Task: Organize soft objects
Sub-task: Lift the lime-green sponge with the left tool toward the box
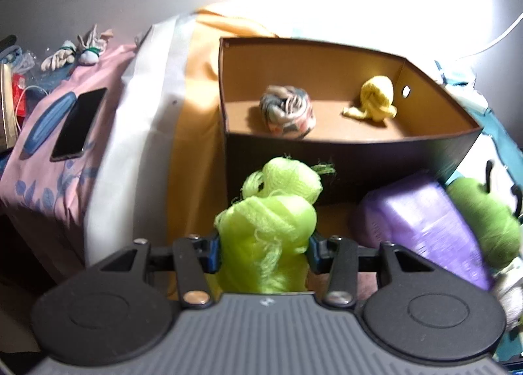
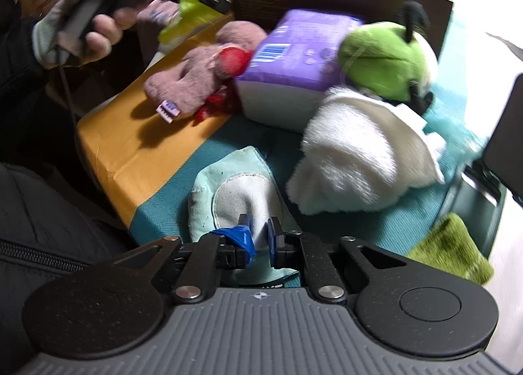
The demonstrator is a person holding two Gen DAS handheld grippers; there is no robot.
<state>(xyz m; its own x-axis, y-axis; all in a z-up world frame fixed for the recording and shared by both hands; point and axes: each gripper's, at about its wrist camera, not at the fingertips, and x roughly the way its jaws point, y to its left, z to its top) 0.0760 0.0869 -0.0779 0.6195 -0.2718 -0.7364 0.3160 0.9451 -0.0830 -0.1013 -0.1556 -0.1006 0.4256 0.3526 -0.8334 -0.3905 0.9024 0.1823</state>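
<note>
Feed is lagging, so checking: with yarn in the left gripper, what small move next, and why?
Probably carry the lime yarn, clamped in the left gripper, forward over the near wall of the box and release: two bundles already lie inside, with bare floor between them.

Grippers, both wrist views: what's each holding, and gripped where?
The left gripper is shut on the lime-green yarn bundle, pads squeezing the sides of its near end. The right gripper pinches the near edge of the pale blue cloth piece.
</note>
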